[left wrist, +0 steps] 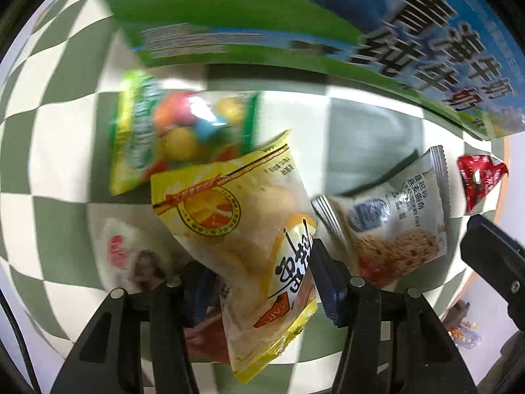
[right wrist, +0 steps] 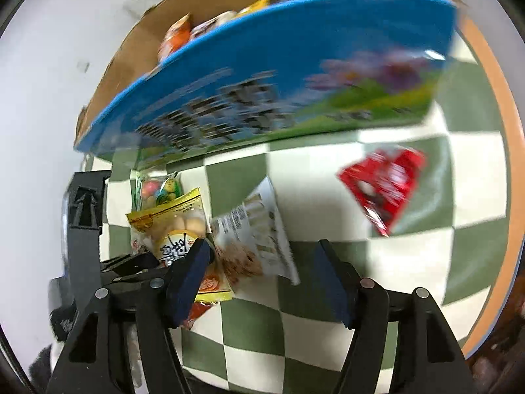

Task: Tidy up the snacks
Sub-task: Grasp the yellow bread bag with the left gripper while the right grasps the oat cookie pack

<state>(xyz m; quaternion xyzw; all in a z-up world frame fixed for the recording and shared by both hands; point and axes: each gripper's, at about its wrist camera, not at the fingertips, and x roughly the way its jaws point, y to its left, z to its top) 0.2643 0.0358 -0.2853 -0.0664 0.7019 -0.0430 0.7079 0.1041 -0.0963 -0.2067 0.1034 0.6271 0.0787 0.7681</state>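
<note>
The left hand-held gripper (left wrist: 259, 279) was clamped on a crinkly yellow plastic snack packet (left wrist: 249, 229), evidently to carry it to the blue-and-green cardboard box (left wrist: 328, 16) just beyond, while the right hand-held gripper (right wrist: 262, 279) hung open and empty over the checkered desk (right wrist: 426, 262).

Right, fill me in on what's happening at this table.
A person is sorting snacks with two handheld grippers. The left gripper is clamped on a yellow snack packet above the green-and-white checkered tablecloth. The right gripper is open and empty. A grey-white cookie packet, a red packet and a candy bag lie loose beside a blue milk carton box that already holds some snacks.
</note>
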